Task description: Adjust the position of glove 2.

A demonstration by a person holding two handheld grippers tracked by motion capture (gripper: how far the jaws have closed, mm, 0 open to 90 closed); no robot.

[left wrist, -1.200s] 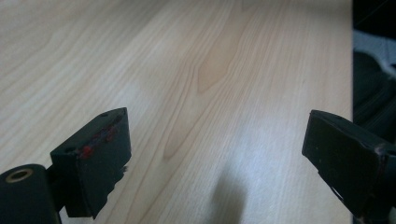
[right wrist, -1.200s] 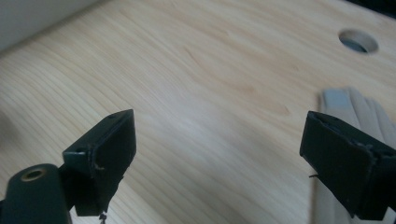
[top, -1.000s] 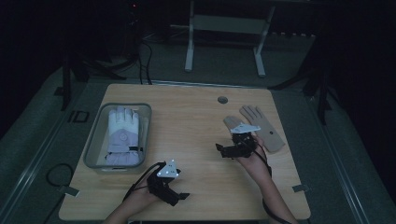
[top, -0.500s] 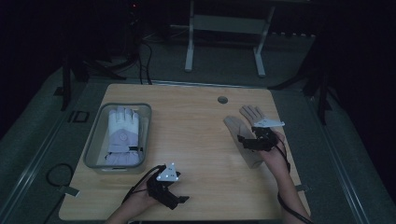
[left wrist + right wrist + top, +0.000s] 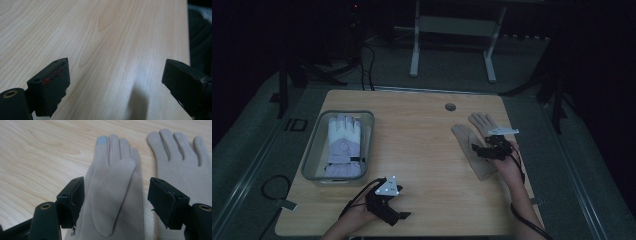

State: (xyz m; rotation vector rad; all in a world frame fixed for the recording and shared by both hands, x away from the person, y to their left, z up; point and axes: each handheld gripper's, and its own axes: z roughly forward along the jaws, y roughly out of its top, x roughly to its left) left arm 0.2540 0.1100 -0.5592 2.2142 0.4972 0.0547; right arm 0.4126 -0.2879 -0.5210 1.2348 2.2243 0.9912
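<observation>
The beige glove [image 5: 112, 202] lies flat between the right gripper's [image 5: 116, 202] closing, still-released fingers [image 5: 71, 200], ready for pinching.

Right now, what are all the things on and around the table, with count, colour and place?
beige gloves: 2, beige, flat side by side at the table's right; one fingertip of the nearer one is light blue
bin: 1, clear grey, at the table's left
white glove: 1, white and pale lilac, inside the bin
table: 1, light wood, centre
hole: 1, grey, near the table's far edge
stand: 1, white, on the floor behind the table
left gripper: 1, black, near the front edge, fingers apart over bare wood
right gripper: 1, black, fingers open astride a beige glove, just been closing
</observation>
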